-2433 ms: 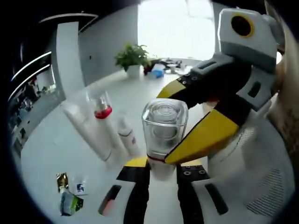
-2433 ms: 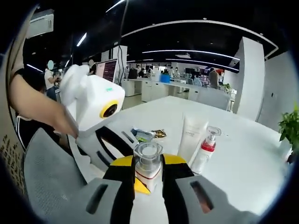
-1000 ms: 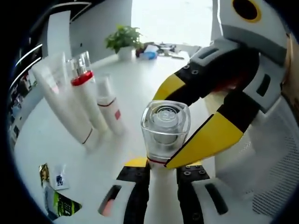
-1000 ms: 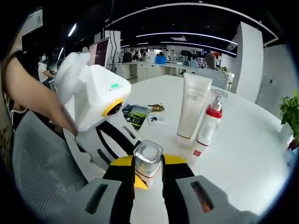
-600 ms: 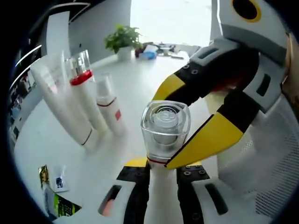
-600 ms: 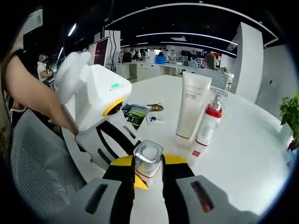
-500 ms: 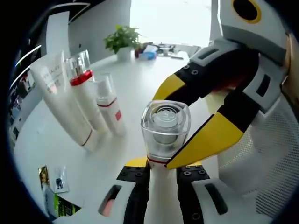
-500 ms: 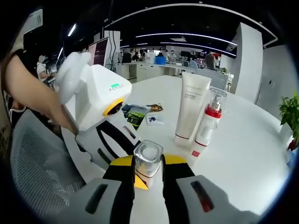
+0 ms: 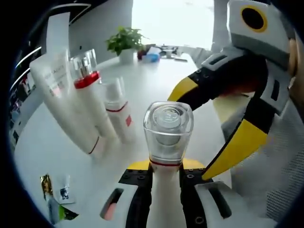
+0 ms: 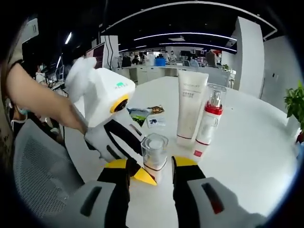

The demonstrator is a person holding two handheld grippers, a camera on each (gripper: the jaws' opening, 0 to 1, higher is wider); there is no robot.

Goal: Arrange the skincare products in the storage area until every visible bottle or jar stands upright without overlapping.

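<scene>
A white bottle with a clear square cap point(image 9: 168, 124) stands upright between my left gripper's point(image 9: 164, 167) jaws, which are shut on its body. My right gripper point(image 9: 190, 135) reaches in from the right with its yellow-tipped jaws spread well apart on either side of the bottle. In the right gripper view the same bottle point(image 10: 154, 151) sits between my right gripper's point(image 10: 151, 166) jaws with a gap on each side, and the left gripper point(image 10: 146, 174) holds it from the left. A tall white tube point(image 9: 61, 95), a red-collared pump bottle point(image 9: 90, 92) and a small white bottle point(image 9: 118, 114) stand upright together.
The tube point(image 10: 190, 107) and pump bottle point(image 10: 209, 118) stand just beyond the held bottle on the white table point(image 10: 247, 156). Small sachets point(image 10: 145, 116) lie to their left. A potted plant point(image 9: 124, 42) is at the far edge. A mesh chair point(image 10: 42, 166) and a person's arm point(image 10: 38, 104) are alongside.
My right gripper's jaws have spread apart and let go of the clear-capped bottle; they were shut on it half a second ago. The left gripper still holds it.
</scene>
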